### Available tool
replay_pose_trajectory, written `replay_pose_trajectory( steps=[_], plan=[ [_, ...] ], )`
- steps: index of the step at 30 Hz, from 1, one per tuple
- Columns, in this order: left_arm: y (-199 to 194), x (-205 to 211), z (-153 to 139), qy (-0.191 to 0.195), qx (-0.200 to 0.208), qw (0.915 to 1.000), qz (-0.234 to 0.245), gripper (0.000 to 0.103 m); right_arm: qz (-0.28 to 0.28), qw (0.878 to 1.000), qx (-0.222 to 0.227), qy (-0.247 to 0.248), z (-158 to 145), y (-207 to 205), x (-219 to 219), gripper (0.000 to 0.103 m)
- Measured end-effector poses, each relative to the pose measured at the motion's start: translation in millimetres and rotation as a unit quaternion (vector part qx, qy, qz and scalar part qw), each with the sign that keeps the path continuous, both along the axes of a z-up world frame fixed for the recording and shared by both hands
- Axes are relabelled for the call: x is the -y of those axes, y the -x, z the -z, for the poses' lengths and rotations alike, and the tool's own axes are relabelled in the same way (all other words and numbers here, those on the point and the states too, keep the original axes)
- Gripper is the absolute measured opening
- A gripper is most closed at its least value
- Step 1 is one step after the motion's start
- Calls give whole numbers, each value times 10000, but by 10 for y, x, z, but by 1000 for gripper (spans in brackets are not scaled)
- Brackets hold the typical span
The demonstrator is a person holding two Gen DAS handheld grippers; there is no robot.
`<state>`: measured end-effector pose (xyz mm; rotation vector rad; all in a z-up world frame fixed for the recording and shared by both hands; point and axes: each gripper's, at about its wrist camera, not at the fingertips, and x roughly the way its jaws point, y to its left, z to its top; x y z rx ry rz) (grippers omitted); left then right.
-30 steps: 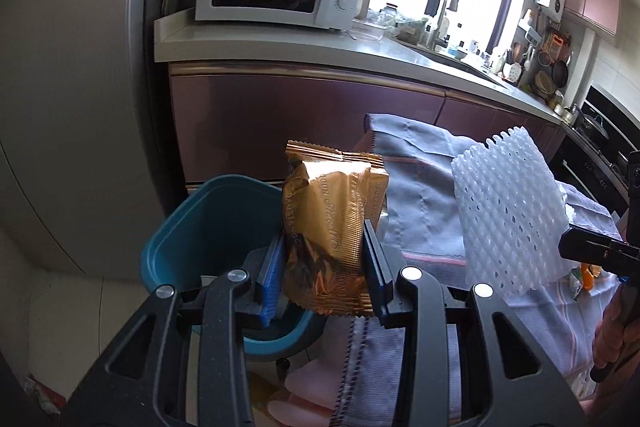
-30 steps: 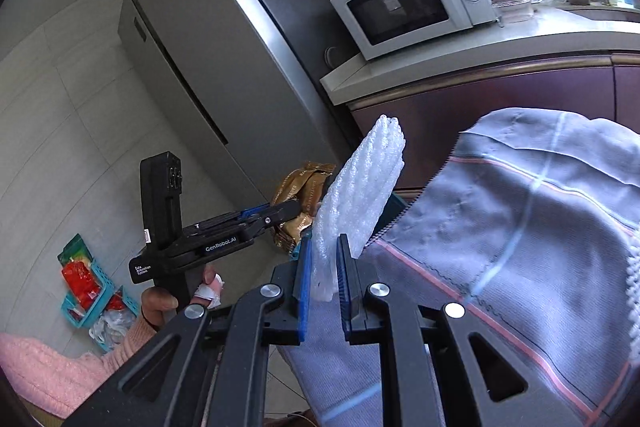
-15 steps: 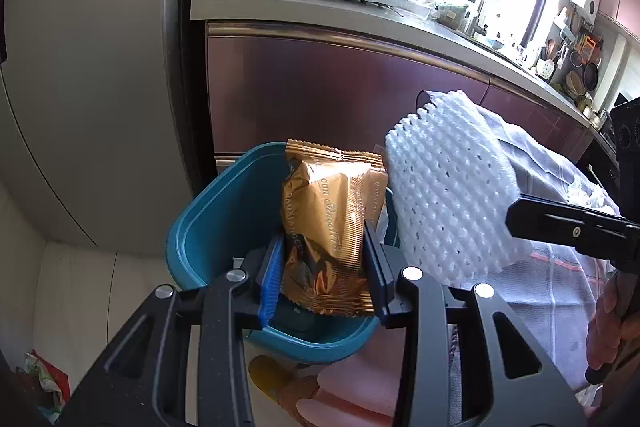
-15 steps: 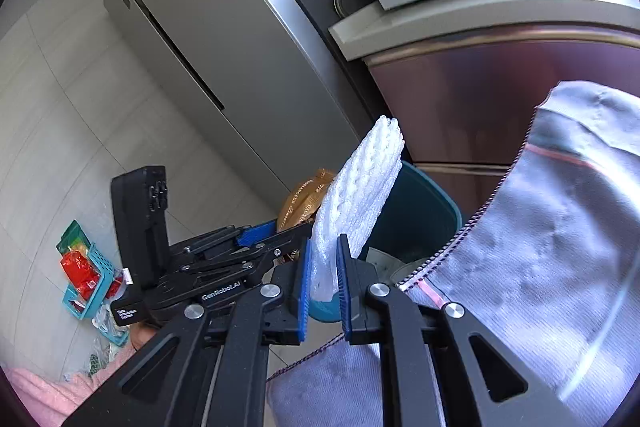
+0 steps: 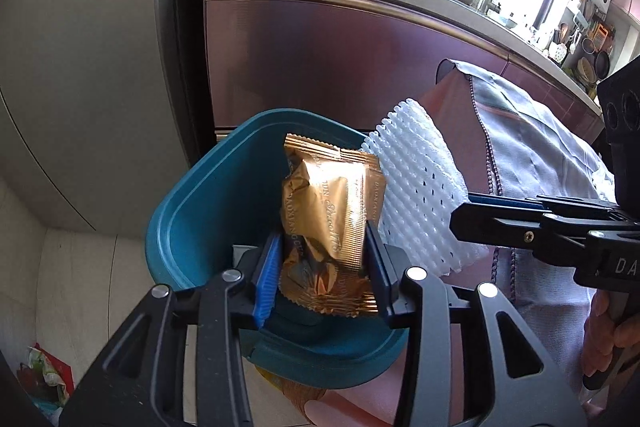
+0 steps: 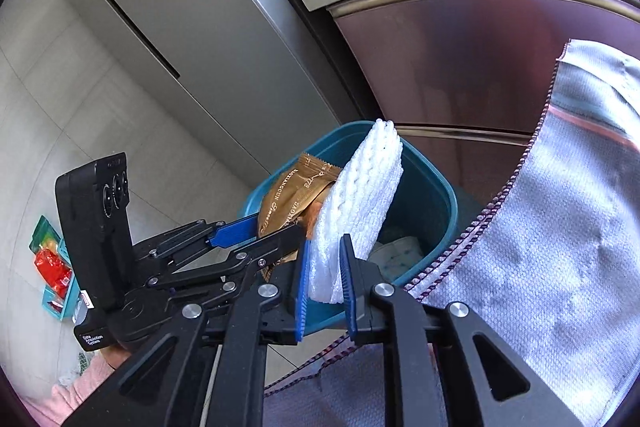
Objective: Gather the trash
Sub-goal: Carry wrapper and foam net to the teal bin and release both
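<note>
Trash: gold foil snack wrapper point(image 5: 334, 223), crinkled, glossy, serrated end seams, upright at centre frame, clamped between the left gripper point(image 5: 323, 259) pads, over the mouth of the teal plastic bin point(image 5: 192, 211). White foam mesh sleeve point(image 6: 356, 207), soft, knobbly, netted, folded flat; the right gripper point(image 6: 326, 281) is closed on its lower end, above the bin rim. Grey woven cloth point(image 6: 560, 227) with stitched edge, right of frame. Steel-fronted cabinet point(image 5: 320, 47) behind.

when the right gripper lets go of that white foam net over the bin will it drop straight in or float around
The white foam net stands up unsupported from the right gripper, so it seems springy and very light. Released, it may drift or catch on the teal bin rim.
</note>
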<state>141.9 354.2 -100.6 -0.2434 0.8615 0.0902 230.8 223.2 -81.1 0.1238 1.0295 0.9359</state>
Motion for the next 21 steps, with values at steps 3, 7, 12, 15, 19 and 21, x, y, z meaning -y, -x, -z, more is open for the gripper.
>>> replay_pose_trajectory(
  steps=[3,7,12,15,19,21],
  plan=[
    [-44,28,65,21,-70,10000,13,42,75,9999,-66,75,61,-30,-7,19],
    [-88,61,160,17,-154,9999,19,45,124,9999,-49,50,68,-54,-6,20],
    [-144,87,221,29,-228,9997,37,47,189,9998,-61,17,82,-27,113,23],
    [-146,94,218,39,-197,9998,27,48,227,9997,-62,-18,82,-45,143,25],
    [-126,108,195,-36,-175,9998,-6,54,253,9996,-47,-74,75,-10,222,25],
    [-127,110,178,-21,-159,9999,-10,54,259,9996,-19,-90,65,20,277,25]
  ],
)
